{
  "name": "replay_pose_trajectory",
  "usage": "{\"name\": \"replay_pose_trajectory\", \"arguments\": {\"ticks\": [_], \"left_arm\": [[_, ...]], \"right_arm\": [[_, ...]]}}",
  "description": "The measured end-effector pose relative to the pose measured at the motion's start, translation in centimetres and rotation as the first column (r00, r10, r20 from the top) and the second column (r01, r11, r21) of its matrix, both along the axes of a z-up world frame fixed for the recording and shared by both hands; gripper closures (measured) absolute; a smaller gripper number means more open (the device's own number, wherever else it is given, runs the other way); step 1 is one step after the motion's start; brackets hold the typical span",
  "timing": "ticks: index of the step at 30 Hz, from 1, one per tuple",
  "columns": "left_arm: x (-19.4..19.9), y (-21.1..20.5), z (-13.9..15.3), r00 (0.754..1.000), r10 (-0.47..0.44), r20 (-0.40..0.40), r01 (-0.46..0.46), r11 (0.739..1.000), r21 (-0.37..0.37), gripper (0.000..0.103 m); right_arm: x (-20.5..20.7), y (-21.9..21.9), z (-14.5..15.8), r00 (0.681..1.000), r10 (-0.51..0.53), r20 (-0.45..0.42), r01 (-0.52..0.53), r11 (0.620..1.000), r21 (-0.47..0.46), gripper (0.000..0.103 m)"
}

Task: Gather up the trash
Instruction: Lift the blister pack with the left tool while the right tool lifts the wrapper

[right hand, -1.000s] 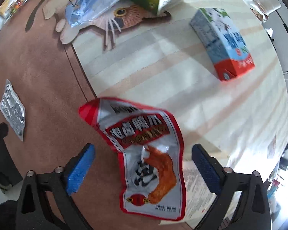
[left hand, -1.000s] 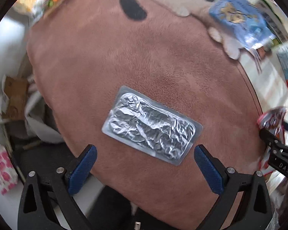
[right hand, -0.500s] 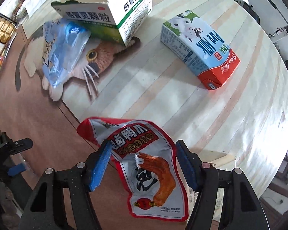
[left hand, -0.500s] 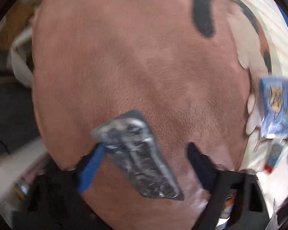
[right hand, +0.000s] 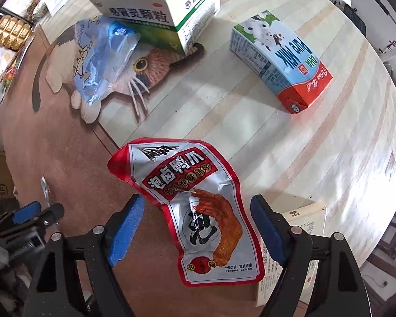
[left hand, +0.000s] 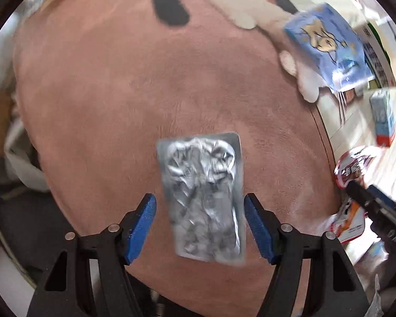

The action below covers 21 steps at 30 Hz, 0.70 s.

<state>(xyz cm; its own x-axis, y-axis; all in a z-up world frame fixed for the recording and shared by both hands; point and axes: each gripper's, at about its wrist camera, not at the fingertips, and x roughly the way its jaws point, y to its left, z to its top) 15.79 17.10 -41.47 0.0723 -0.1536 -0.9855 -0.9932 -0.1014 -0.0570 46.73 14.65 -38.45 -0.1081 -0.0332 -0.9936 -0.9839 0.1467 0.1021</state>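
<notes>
Between the blue fingers of the left gripper (left hand: 200, 225) lies a crumpled silver foil blister pack (left hand: 203, 195), flat on the brown plush mat (left hand: 118, 84); the jaws have closed partway and now sit just beside its long edges, though whether the pads press it cannot be told. Between the fingers of the right gripper (right hand: 195, 227) lies a red and silver snack wrapper (right hand: 198, 211) printed with an orange duck foot, its top corner curling up; these jaws have just been opening and stand clear of it on both sides. That wrapper rests where the mat meets the pale striped counter (right hand: 290, 145), partly over a cream paper booklet (right hand: 303, 227). Farther off, a crinkled blue plastic bag (right hand: 103, 58) lies over the printed cat on the mat. Beyond it stands an opened green and white medicine box (right hand: 171, 13), and to the right, well apart, a blue and red milk carton (right hand: 279, 60) lies on its side.
</notes>
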Motion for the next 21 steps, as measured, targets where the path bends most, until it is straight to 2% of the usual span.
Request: {"name": "replay_pose_trajectory", "arguments": {"ticks": [2,3,5,10,15,18,21], "left_arm": [[-1.2,-0.2,-0.9,0.998,0.047,0.042,-0.046,0.999,-0.023,0.034],[-1.6,0.0,-0.7,0.998,0.051,0.048,-0.051,0.999,-0.005,0.034],[-2.1,0.4,-0.8,0.998,0.044,0.038,-0.044,0.999,-0.014,0.032],[-0.1,1.1,-1.2,1.000,0.002,-0.028,-0.002,1.000,-0.026,0.031],[2.4,0.4,-0.8,0.991,-0.098,-0.096,0.099,0.995,0.006,0.032],[4.2,0.1,-0.3,0.982,-0.160,-0.101,0.164,0.986,0.034,0.040],[4.8,-0.1,-0.3,0.975,-0.196,-0.105,0.200,0.979,0.031,0.040]], "right_arm": [[-0.2,0.2,0.0,1.000,0.021,0.000,-0.021,1.000,-0.004,0.013],[-0.8,0.3,-0.4,0.999,0.034,0.004,-0.034,0.999,-0.008,0.013],[-1.6,0.6,-0.8,0.998,0.055,0.012,-0.055,0.998,-0.015,0.013],[-3.0,1.2,-1.8,0.993,0.104,0.058,-0.103,0.995,-0.020,0.013],[-3.3,1.0,-2.4,0.992,0.096,0.081,-0.097,0.995,0.002,0.013],[-3.1,0.5,-1.9,0.992,0.090,0.084,-0.092,0.996,0.017,0.022],[-2.8,0.3,-1.4,0.994,0.080,0.079,-0.082,0.996,0.025,0.029]]}}
